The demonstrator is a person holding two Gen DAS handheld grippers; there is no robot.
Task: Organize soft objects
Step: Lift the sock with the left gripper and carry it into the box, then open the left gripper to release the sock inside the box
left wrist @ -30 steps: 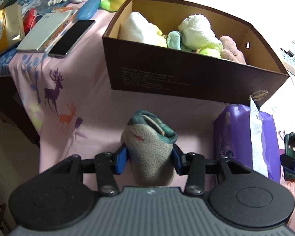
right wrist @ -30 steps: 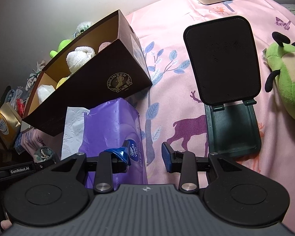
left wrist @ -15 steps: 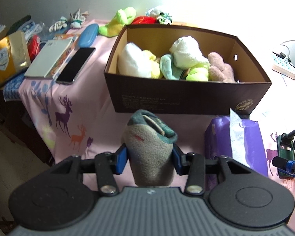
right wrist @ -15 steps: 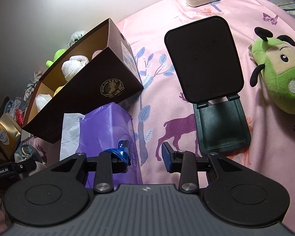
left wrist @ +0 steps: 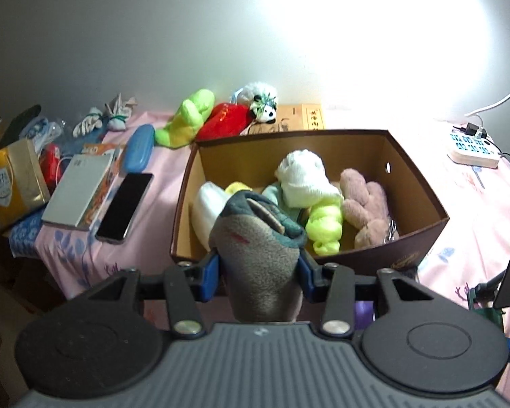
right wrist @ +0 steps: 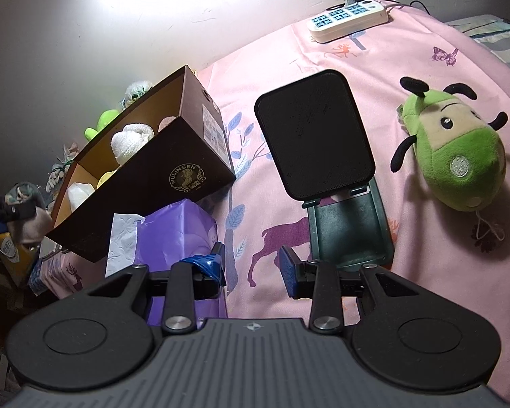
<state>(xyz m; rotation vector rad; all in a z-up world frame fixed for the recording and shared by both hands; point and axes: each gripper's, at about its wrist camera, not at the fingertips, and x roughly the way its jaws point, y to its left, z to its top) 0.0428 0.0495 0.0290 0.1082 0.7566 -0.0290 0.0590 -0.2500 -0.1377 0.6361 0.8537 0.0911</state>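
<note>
The left gripper [left wrist: 259,268] is clamped on a grey-green sock [left wrist: 260,251], pads pressing its two sides, the cuff end standing up past the fingertips and its long axis running roughly along the fingers. Just beyond and below the tips lies the near wall of the box [left wrist: 421,238], with soft items already inside. The drop probably turns on carrying the sock forward over that wall. The right gripper [right wrist: 251,268] is narrowly parted and empty, beside the tissue pack [right wrist: 173,234], farther from the box opening.
</note>
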